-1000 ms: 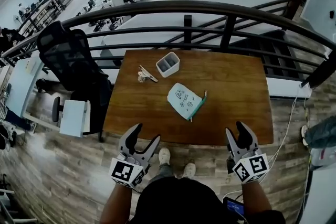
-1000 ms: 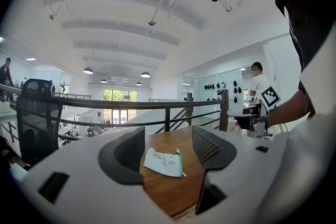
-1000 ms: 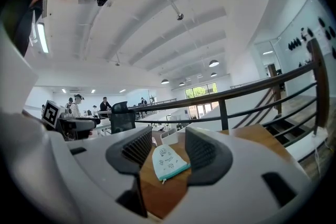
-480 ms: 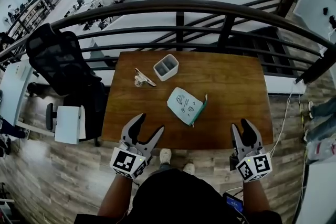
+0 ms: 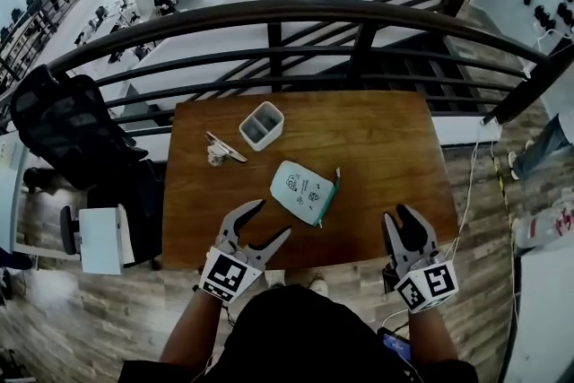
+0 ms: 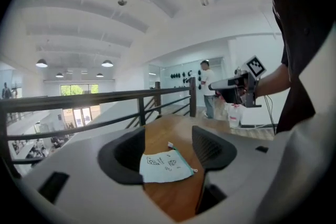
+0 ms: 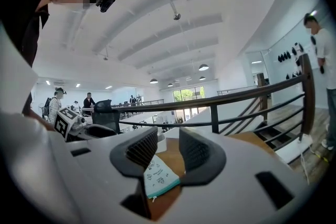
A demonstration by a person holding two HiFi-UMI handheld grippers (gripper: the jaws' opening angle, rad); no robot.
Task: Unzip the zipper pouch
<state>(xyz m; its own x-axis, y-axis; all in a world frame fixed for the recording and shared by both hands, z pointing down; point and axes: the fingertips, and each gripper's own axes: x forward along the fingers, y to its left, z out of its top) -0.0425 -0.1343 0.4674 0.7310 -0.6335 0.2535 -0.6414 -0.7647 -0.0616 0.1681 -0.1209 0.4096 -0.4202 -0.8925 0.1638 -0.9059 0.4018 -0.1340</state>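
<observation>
The zipper pouch (image 5: 303,191), pale mint with a teal zipper edge, lies flat near the middle of the wooden table (image 5: 386,139). My left gripper (image 5: 273,218) hovers over the table's near edge, just short of the pouch's left corner, with its jaws wide open and empty. In the left gripper view the pouch (image 6: 163,167) shows beyond the open left gripper (image 6: 169,150). My right gripper (image 5: 397,215) is at the near edge, to the right of the pouch. Its jaws have just been closing and stand partly open, gripping nothing. In the right gripper view the pouch (image 7: 160,178) lies ahead of the right gripper (image 7: 168,152).
A white two-compartment box (image 5: 261,125) and a small clip-like object (image 5: 220,150) sit at the table's far left. A dark metal railing (image 5: 314,13) runs behind the table. A black office chair (image 5: 63,121) stands to the left.
The left gripper moved forward and right to the table's near edge by the pouch. The right gripper edged forward and its jaws narrowed. The head view shifted.
</observation>
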